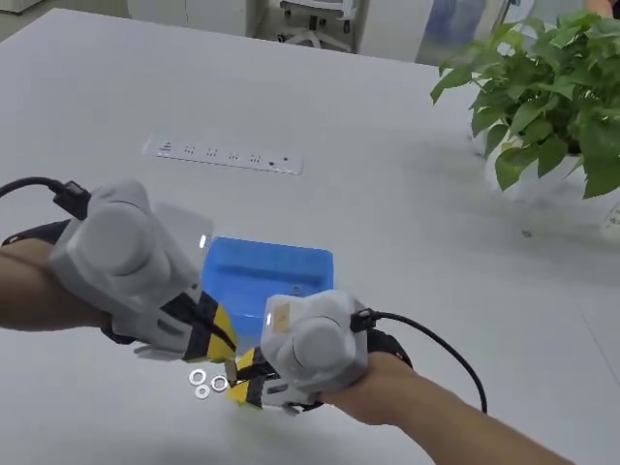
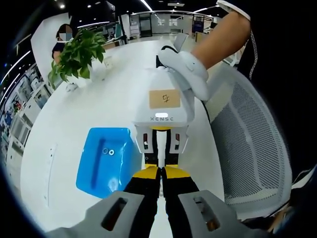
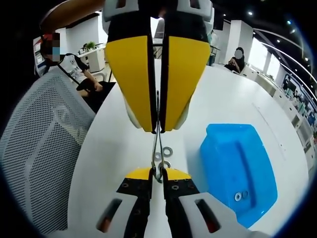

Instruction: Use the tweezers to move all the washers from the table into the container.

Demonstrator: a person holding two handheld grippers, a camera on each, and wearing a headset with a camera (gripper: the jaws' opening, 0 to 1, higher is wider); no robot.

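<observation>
Counter [image 1: 407,242] scene: fingers [image 3: 131,74] of left gripper [image 2: 161,171] and right gripper [image 3: 157,174] pinched tweezers [image 3: 156,148] near washers [image 3: 167,151]; pickup appeared next, requiring tip alignment.

On table: 3 washers [image 1: 202,391], near. In container [image 1: 271,266]: 2 washers. 1 tweezers [image 3: 156,148]. 1 power strip [image 1: 223,155], far. 1 plant [image 1: 552,87], far right.

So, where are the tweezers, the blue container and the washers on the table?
tweezers [image 3: 156,144]: right gripper view, thin metal shaft.
blue container [image 3: 242,158]: right gripper view, bare inner floor.
washers [image 1: 198,376]: head view, top ring.
</observation>
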